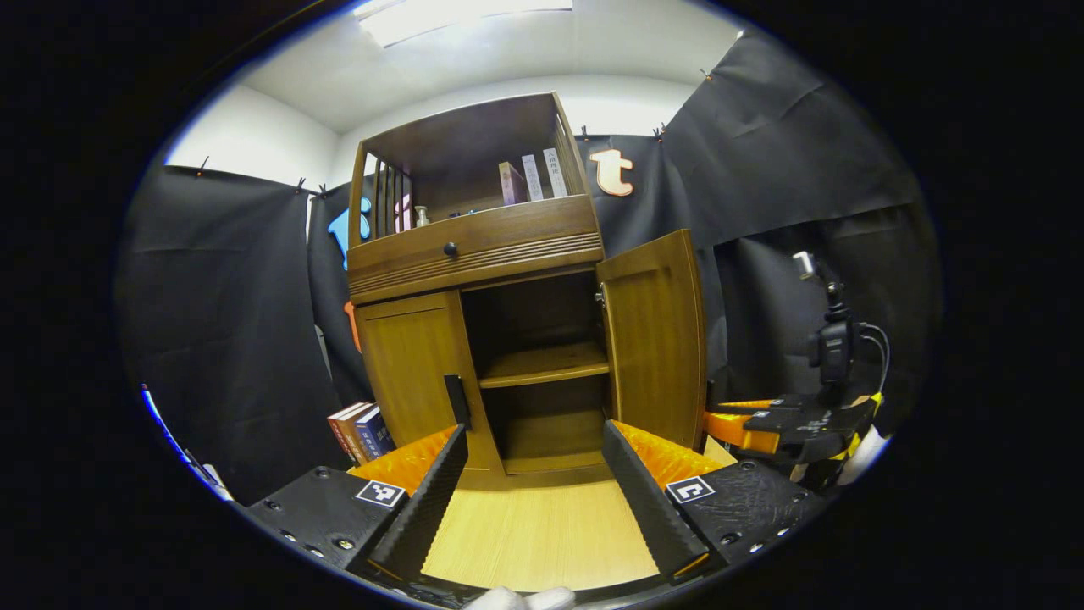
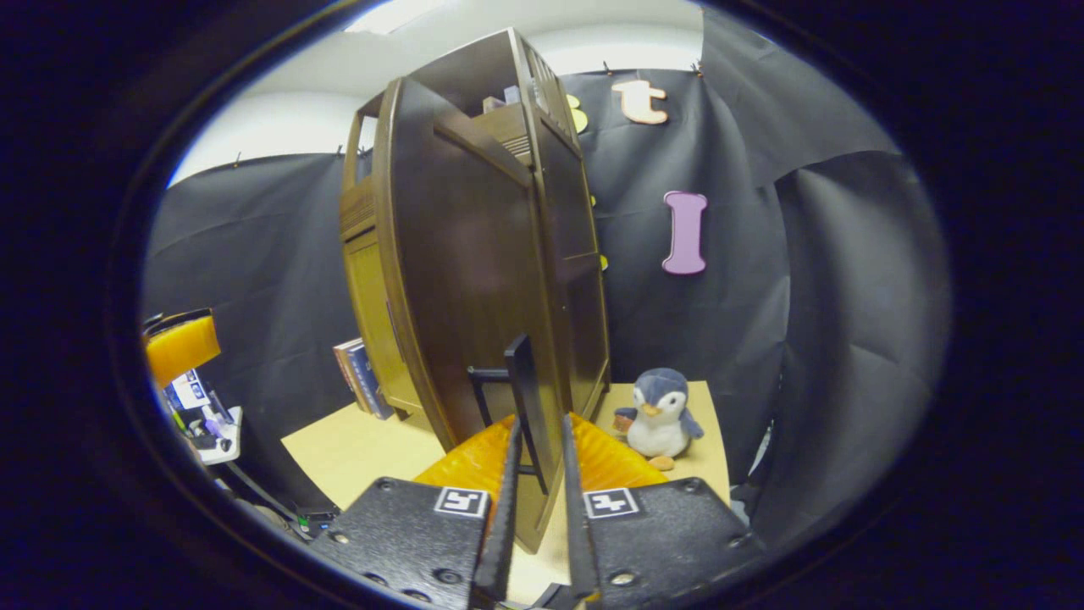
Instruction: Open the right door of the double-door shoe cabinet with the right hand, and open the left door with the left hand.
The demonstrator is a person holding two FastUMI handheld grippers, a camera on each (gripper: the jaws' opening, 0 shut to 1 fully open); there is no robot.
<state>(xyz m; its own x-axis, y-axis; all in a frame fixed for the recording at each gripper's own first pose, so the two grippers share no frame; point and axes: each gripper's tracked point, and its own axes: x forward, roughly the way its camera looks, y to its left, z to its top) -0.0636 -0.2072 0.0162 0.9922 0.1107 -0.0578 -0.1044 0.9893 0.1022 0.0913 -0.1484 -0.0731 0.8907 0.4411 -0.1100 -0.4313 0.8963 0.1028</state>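
Wooden right door (image 1: 652, 339) stands open, its handle (image 2: 523, 407) pinched by the right gripper (image 2: 539, 457). Left gripper (image 1: 535, 474) spread wide; left door's upright handle (image 1: 457, 401) sits just ahead-left.

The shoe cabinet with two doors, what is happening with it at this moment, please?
A person works on the shoe cabinet with a handheld claw in each hand. The right door is already swung open, and the right claw is closed on its handle, holding the door by its edge. The left door is not yet opened. The left claw is open, its fingers spread, pointing at the cabinet near the left door's handle without touching it. Inside, bare shelves are visible.
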